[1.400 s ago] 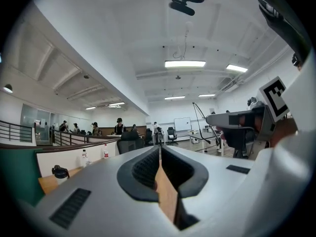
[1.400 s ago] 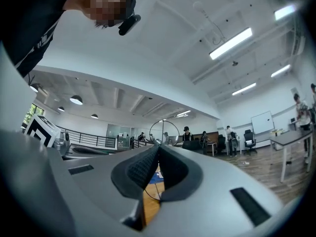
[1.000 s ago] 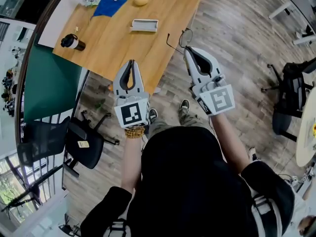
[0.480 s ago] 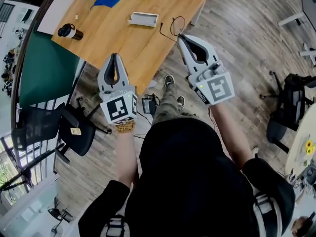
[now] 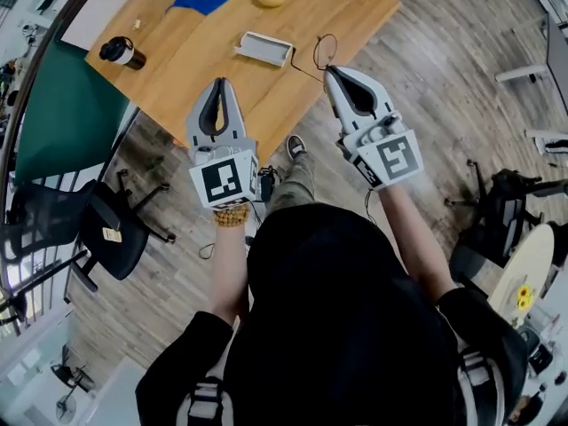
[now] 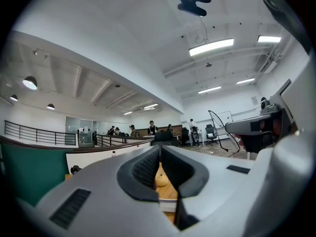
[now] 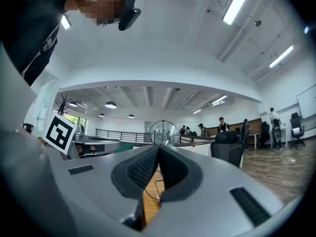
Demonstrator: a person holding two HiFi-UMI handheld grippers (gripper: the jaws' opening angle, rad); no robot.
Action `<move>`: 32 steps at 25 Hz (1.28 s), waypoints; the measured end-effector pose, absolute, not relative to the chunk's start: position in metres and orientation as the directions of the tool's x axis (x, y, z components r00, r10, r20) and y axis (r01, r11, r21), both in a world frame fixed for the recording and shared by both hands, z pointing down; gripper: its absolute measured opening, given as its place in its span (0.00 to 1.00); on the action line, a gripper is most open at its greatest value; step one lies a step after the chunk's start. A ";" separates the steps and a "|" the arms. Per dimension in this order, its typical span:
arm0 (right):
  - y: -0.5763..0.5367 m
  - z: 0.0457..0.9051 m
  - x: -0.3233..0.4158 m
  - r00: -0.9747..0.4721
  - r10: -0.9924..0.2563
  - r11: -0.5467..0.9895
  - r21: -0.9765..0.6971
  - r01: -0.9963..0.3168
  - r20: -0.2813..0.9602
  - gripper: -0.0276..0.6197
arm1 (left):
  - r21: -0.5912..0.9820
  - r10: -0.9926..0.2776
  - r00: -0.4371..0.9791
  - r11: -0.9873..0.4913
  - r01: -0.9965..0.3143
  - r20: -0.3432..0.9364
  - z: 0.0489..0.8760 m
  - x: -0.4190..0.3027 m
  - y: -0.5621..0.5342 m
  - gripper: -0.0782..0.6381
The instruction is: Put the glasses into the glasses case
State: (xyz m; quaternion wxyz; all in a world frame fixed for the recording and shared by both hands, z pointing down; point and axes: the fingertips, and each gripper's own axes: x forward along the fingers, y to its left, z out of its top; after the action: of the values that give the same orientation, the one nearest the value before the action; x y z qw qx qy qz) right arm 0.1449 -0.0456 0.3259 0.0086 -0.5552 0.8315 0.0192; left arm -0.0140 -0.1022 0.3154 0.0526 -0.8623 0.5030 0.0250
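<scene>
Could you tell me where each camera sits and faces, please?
Head view: on the head, facing down at the table; torso, arms, left gripper, right gripper.
Left gripper view: on that gripper, level along its shut fingers toward the office.
Right gripper view: likewise, fingers pinching the glasses.
Shared: glasses, also in head view.

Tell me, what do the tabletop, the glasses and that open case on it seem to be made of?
Tabletop: wood or wood-look laminate with a smooth matt finish, judging by its warm grain lines. Glasses: thin dark wire frame, probably metal, with round clear lenses that the room shows through. Case: pale grey, matt and rigid-looking, perhaps plastic; too small to be sure.
</scene>
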 end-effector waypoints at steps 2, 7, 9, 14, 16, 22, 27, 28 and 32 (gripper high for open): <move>-0.063 0.329 0.147 -0.409 -0.912 0.409 0.017 -0.913 -0.019 0.06 | -0.044 -0.880 0.466 -0.464 -0.885 -0.094 0.319 -0.016 -0.115 0.15; -0.106 0.344 0.147 -0.476 -0.879 0.475 -0.018 -0.880 0.026 0.06 | -0.006 -0.919 0.387 -0.387 -0.922 -0.079 0.327 -0.035 -0.141 0.15; -0.121 0.350 0.144 -0.501 -0.864 0.500 -0.039 -0.865 0.041 0.06 | 0.001 -0.932 0.355 -0.356 -0.934 -0.073 0.330 -0.045 -0.149 0.15; -0.166 0.368 0.132 -0.566 -0.821 0.561 -0.077 -0.824 0.073 0.06 | 0.033 -0.944 0.318 -0.322 -0.946 -0.093 0.334 -0.064 -0.172 0.15; -0.183 0.377 0.131 -0.586 -0.805 0.581 -0.077 -0.811 0.092 0.06 | 0.048 -0.947 0.301 -0.308 -0.950 -0.114 0.334 -0.068 -0.177 0.15; -0.223 0.408 0.132 -0.618 -0.774 0.612 -0.091 -0.786 0.135 0.06 | 0.056 -0.963 0.251 -0.257 -0.965 -0.101 0.347 -0.082 -0.186 0.15; -0.235 0.433 0.137 -0.639 -0.751 0.634 -0.087 -0.768 0.166 0.06 | 0.050 -0.971 0.220 -0.226 -0.973 -0.095 0.347 -0.080 -0.170 0.15; -0.236 0.438 0.138 -0.644 -0.745 0.640 -0.085 -0.763 0.173 0.06 | 0.041 -0.972 0.214 -0.219 -0.975 -0.093 0.348 -0.079 -0.166 0.15; -0.249 0.459 0.140 -0.667 -0.717 0.663 -0.100 -0.742 0.201 0.06 | 0.030 -0.981 0.180 -0.183 -0.983 -0.072 0.354 -0.077 -0.163 0.15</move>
State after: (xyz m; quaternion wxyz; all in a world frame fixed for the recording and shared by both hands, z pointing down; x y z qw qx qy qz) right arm 0.1402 -0.2488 0.4592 -0.0723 -0.4014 0.9089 -0.0869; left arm -0.0765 -0.1627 0.3542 0.0114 -0.7681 0.6391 0.0373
